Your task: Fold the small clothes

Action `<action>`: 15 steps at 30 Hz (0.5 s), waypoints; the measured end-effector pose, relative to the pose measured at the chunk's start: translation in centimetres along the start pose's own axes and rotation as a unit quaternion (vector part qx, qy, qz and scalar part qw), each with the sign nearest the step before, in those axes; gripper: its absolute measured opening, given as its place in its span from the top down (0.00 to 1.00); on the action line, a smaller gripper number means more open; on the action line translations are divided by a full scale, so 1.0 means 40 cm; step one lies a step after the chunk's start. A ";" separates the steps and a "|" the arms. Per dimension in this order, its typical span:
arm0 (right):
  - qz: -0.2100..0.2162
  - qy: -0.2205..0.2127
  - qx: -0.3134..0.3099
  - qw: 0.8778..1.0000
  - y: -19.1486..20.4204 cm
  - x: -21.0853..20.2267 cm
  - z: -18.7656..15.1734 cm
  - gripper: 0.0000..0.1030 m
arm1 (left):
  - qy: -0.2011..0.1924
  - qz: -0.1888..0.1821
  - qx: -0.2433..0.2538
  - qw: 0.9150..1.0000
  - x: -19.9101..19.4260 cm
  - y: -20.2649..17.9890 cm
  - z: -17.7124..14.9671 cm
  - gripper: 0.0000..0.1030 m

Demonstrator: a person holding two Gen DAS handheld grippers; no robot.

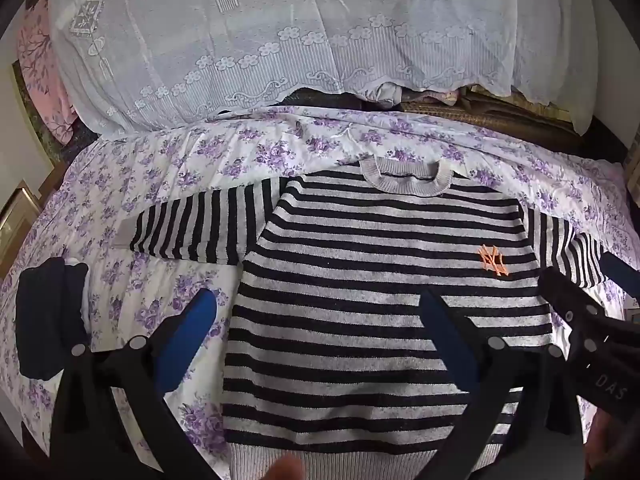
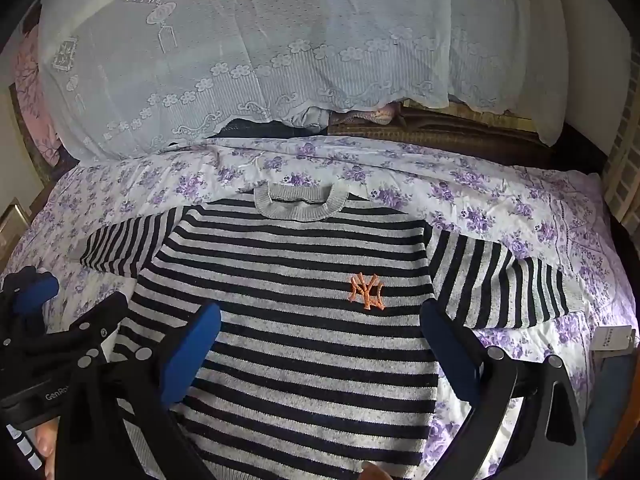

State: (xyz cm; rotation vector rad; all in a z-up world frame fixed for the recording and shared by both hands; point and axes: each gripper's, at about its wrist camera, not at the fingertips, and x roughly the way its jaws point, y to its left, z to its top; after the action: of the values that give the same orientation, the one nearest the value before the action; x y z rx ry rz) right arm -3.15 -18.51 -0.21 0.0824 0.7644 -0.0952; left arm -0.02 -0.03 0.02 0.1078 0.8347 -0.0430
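Note:
A small sweater with black and grey stripes (image 1: pixel 360 272) lies flat and face up on the floral bedsheet (image 1: pixel 168 168), both sleeves spread out, grey collar at the far end, orange logo on the chest. It also shows in the right wrist view (image 2: pixel 296 288). My left gripper (image 1: pixel 320 320) is open and empty, hovering over the sweater's lower left part, its left finger over the sheet. My right gripper (image 2: pixel 320 336) is open and empty over the sweater's lower right part. Each gripper shows at the edge of the other's view.
A white lace cover (image 1: pixel 280 40) drapes a tall pile behind the sheet (image 2: pixel 500 184). A dark folded garment (image 1: pixel 48 312) lies on the sheet at the left. A paper tag (image 2: pixel 612 338) lies at the right edge. A picture frame (image 1: pixel 16 212) stands at far left.

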 end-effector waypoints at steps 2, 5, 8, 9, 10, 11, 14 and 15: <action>0.000 0.000 0.001 1.000 0.001 0.000 0.000 0.03 | 0.000 0.000 0.000 1.000 0.000 0.000 0.000 0.04; 0.000 0.000 0.000 1.000 0.003 0.000 0.000 0.03 | 0.000 0.000 0.001 1.000 0.000 0.000 0.000 0.04; 0.000 0.000 0.000 1.000 0.004 -0.001 0.000 0.03 | 0.000 0.000 0.000 1.000 0.000 0.000 0.000 0.04; 0.000 0.000 0.000 1.000 0.004 -0.001 0.000 0.03 | 0.000 0.000 0.000 1.000 -0.001 0.000 0.000 0.04; -0.001 0.000 0.000 1.000 0.004 -0.001 0.000 0.03 | 0.000 0.001 0.001 1.000 -0.001 0.000 0.000 0.04; 0.000 0.000 0.000 1.000 0.003 -0.001 0.000 0.03 | 0.001 0.001 0.001 1.000 0.000 0.000 0.000 0.04; 0.000 0.000 0.000 1.000 0.003 -0.001 0.000 0.03 | 0.001 0.001 0.001 1.000 0.000 0.000 0.000 0.04; -0.001 0.000 0.000 1.000 0.003 0.000 0.000 0.03 | 0.001 0.001 0.001 1.000 0.000 0.000 0.000 0.04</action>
State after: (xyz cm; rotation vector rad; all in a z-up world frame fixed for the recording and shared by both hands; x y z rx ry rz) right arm -3.15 -18.39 -0.19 0.0828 0.7650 -0.0965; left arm -0.03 -0.03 0.02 0.1106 0.8371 -0.0423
